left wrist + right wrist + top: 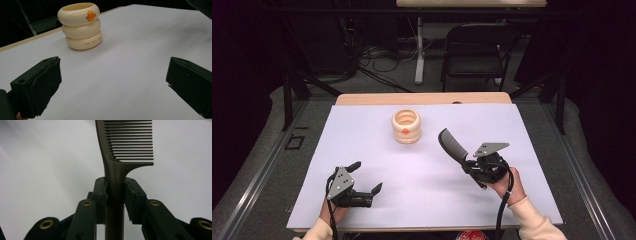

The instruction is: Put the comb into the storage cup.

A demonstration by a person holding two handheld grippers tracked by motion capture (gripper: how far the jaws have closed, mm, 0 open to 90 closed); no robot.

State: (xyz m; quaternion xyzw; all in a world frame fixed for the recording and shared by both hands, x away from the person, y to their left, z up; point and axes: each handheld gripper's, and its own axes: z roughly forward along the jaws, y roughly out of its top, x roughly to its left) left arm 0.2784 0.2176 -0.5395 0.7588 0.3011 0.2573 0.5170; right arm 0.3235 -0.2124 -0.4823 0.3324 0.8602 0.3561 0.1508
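A cream holder (pixel 406 126) shaped like three stacked rings, with an orange mark on its top ring, stands upright at the table's far middle; it also appears in the left gripper view (pixel 81 25). My right gripper (pixel 469 165) is shut on the handle of a dark comb (pixel 452 145), which points up and away to the left, right of the holder. In the right gripper view both pads press the comb (pixel 117 168) just below its teeth. My left gripper (pixel 366 177) rests near the front left, open and holding nothing, its jaws wide apart (pixel 112 82).
A white sheet (pixel 362 130) covers the wooden table (pixel 422 98). Beyond the far edge stand a black folding chair (pixel 477 45) and a table leg with cables on the floor. A red item (pixel 471 235) peeks out under the front edge.
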